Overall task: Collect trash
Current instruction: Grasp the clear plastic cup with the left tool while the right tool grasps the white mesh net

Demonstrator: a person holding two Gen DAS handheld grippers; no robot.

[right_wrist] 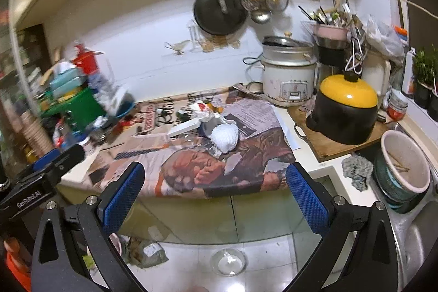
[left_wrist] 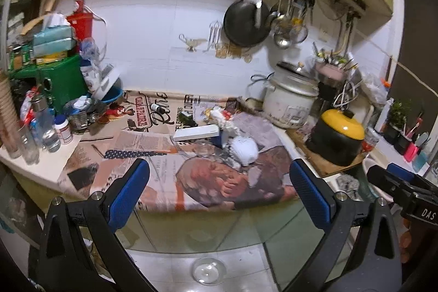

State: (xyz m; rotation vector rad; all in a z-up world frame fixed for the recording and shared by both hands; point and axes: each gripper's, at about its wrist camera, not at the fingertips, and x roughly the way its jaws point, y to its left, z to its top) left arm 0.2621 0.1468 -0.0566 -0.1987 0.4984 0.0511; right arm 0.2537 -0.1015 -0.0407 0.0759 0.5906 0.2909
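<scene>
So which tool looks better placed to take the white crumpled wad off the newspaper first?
Probably the left. The white crumpled wad sits nearly centred ahead of the open left tool; from the open right tool it lies about as central, so the margin is slim.

Dim, warm indoor light is cast evenly, strong fisheye bending and dark vignetting are seen at the edges, and motion blur is seen left of the hanging pan [right_wrist: 219,10].

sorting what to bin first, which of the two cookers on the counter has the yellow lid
The black pot on the wooden board, nearer the sink. The other, the white rice cooker behind it by the wall, has a metal lid.
</scene>
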